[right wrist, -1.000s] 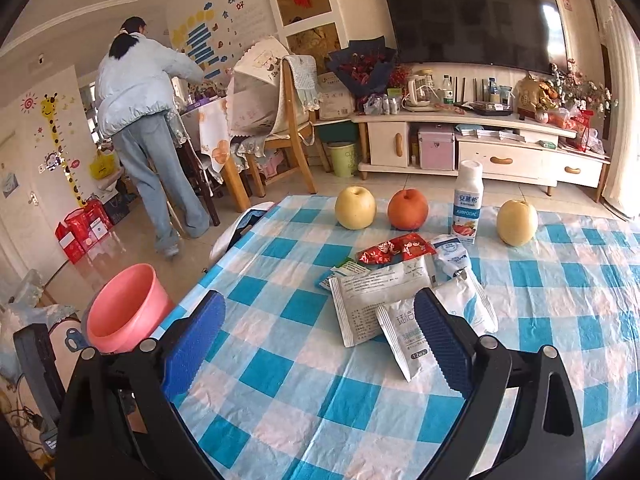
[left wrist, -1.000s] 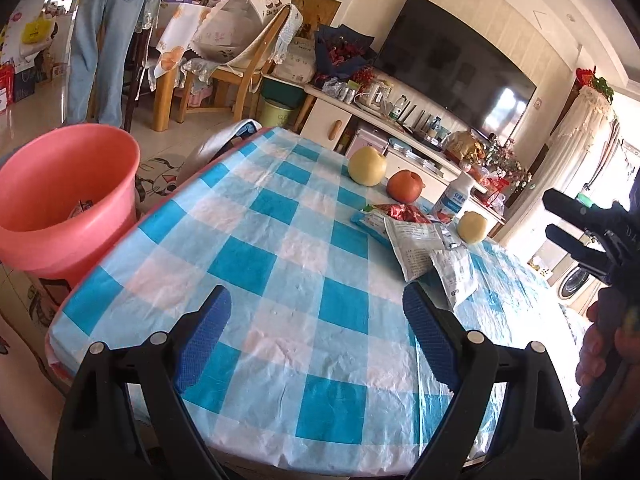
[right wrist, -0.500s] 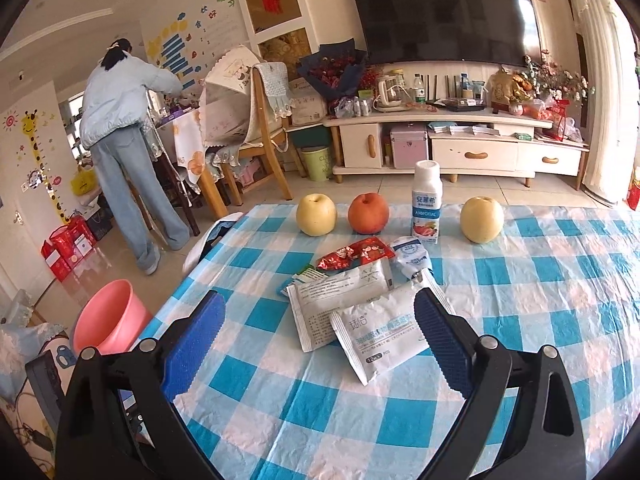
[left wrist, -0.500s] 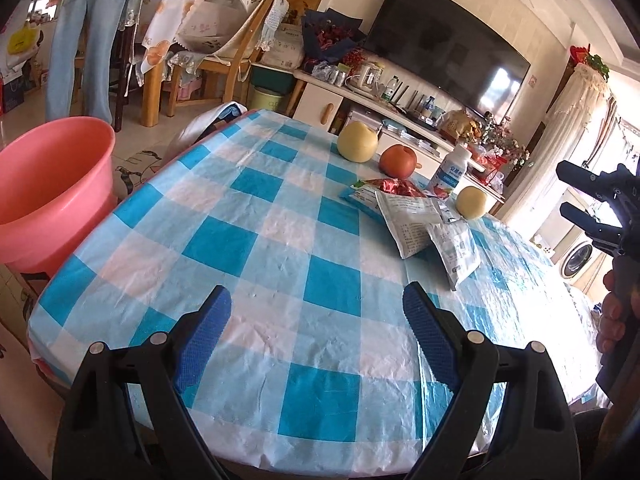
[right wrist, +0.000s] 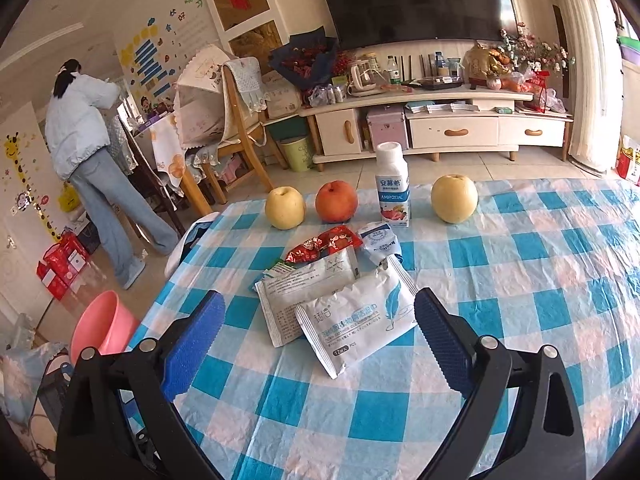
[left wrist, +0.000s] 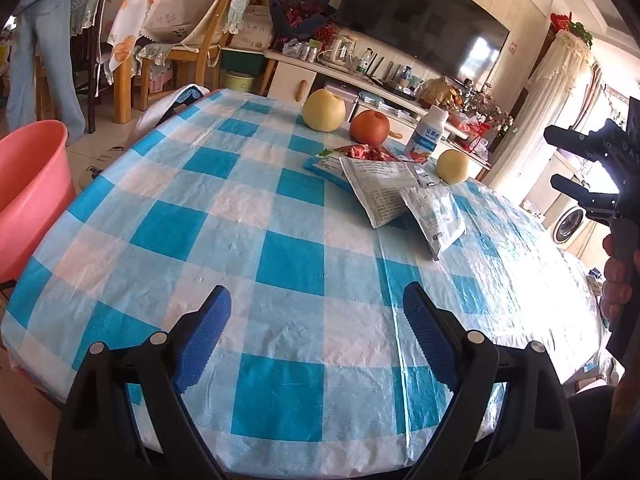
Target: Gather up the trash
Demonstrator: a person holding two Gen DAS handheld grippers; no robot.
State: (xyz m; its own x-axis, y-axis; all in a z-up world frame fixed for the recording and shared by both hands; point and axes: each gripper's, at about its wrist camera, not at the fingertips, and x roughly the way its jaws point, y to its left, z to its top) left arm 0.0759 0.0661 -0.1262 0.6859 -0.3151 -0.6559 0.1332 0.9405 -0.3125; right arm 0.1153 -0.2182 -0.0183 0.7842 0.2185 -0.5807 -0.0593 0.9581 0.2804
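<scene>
Blue-checked tablecloth (right wrist: 520, 280) is covering the table, with apples (right wrist: 285, 207), a bottle (right wrist: 393, 188) and a pink bin (right wrist: 100, 326) standing around. Both the left gripper (left wrist: 316, 334) and right gripper (right wrist: 320, 328) are hanging wide open and empty, while wrappers (right wrist: 356, 320) are lying piled mid-table.

Left gripper (left wrist: 316, 336): black plastic frame, two fingers (left wrist: 202, 334) faced with blue ribbed pads, silver screws at the pivots. Right gripper (right wrist: 318, 338): same build, black arms, blue textured pads, round silver screw heads.
</scene>
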